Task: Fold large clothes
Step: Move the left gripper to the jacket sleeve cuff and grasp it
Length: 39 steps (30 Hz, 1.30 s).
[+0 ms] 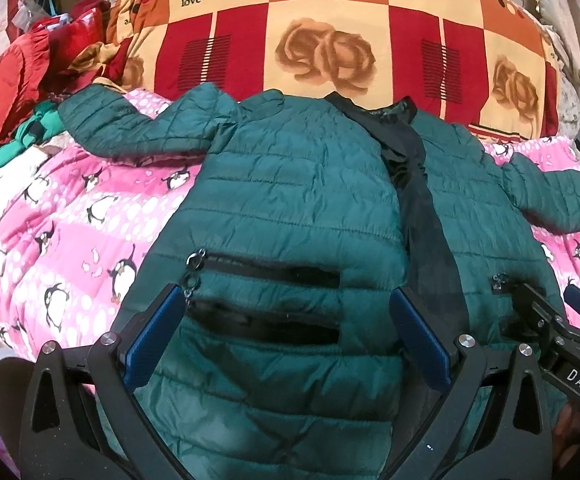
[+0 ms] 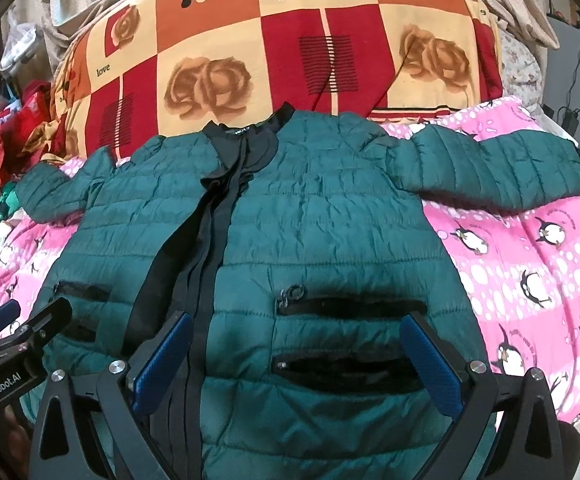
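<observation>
Both tools, left tool [image 1: 286, 336] and right tool [image 2: 298, 356], hover spread over the green jacket's [image 2: 330, 220] hem, collar toward frame top.

One green jacket [image 1: 290, 200], two tools [image 1: 286, 336] [image 2: 298, 360], two blankets [image 1: 90, 216] [image 1: 330, 12], perhaps several red garments [image 1: 30, 68].

Both wrist views look forward, close above the green jacket [image 1: 290, 208], which they share.

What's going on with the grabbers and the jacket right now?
Left gripper open, right gripper open, both over the hem. Green jacket flat on the pink blanket, sleeves spread, unfolded. Nothing on the jacket.
</observation>
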Each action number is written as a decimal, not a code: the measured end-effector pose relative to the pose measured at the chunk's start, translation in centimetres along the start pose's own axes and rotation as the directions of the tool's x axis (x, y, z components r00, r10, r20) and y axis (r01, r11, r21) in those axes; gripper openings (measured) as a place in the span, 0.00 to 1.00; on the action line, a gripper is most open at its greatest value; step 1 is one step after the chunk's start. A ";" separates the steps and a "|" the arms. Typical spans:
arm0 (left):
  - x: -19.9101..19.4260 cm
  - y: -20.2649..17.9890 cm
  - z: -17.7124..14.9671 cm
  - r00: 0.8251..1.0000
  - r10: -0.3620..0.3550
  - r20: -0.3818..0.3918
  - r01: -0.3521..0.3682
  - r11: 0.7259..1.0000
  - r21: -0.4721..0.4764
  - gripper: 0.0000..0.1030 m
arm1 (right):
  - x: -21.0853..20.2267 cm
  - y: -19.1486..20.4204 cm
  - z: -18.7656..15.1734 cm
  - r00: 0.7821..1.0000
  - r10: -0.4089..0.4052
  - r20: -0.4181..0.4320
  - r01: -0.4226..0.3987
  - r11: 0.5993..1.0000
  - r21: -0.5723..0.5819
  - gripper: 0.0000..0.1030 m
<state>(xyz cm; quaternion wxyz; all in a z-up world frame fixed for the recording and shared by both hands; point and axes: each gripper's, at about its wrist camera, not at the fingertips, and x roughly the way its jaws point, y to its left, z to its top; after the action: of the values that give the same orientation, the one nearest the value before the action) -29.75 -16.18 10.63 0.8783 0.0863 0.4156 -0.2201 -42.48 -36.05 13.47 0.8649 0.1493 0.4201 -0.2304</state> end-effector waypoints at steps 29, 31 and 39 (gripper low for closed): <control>7.9 4.9 9.2 0.989 0.145 -0.026 -0.147 0.986 -0.081 0.99 | 8.8 1.5 8.5 1.000 0.007 -0.020 -0.008 0.999 -0.047 1.00; 8.4 5.7 10.0 0.987 0.160 -0.022 -0.161 0.983 -0.090 0.99 | 9.6 1.8 9.1 0.999 0.023 -0.025 -0.024 0.999 -0.040 1.00; 10.7 8.6 12.7 0.977 0.214 -0.019 -0.215 0.969 -0.123 0.99 | 12.5 3.5 11.0 0.998 0.053 -0.043 -0.055 0.997 -0.046 1.00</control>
<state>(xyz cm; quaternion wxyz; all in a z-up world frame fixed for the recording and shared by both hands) -11.01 -16.18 10.29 0.8995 0.0766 0.4191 -0.0972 -26.64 -41.53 10.40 0.8653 0.1449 0.4390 -0.1939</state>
